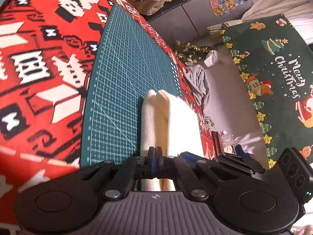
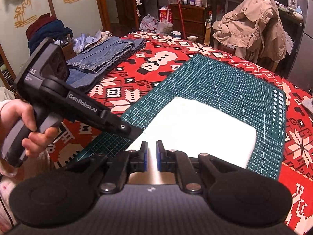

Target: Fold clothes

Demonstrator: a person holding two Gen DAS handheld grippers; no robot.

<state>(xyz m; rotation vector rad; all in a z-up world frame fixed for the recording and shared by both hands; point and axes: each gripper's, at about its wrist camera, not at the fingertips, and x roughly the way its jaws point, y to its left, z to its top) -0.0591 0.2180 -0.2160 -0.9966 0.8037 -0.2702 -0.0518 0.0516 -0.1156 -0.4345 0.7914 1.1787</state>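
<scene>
A folded cream knit garment (image 1: 176, 117) (image 2: 195, 129) lies on a green cutting mat (image 1: 121, 78) (image 2: 225, 82). My left gripper (image 1: 154, 150) is shut, its fingers pressed flat together at the garment's near edge. In the right wrist view it comes in from the left with its tip (image 2: 139, 134) against the garment's left corner; whether any fabric is pinched I cannot tell. My right gripper (image 2: 153, 146) is nearly closed, with white fabric filling the narrow gap between its blue pads at the near edge. Its tip (image 1: 187, 154) also shows beside the garment in the left wrist view.
A red patterned tablecloth (image 2: 176, 58) covers the round table. Folded jeans (image 2: 105, 56) lie at the far left. A beige jacket (image 2: 250, 25) hangs on a chair behind. A hand (image 2: 23, 117) holds the left gripper. On the floor are a green Christmas rug (image 1: 273, 74) and grey cloth (image 1: 199, 80).
</scene>
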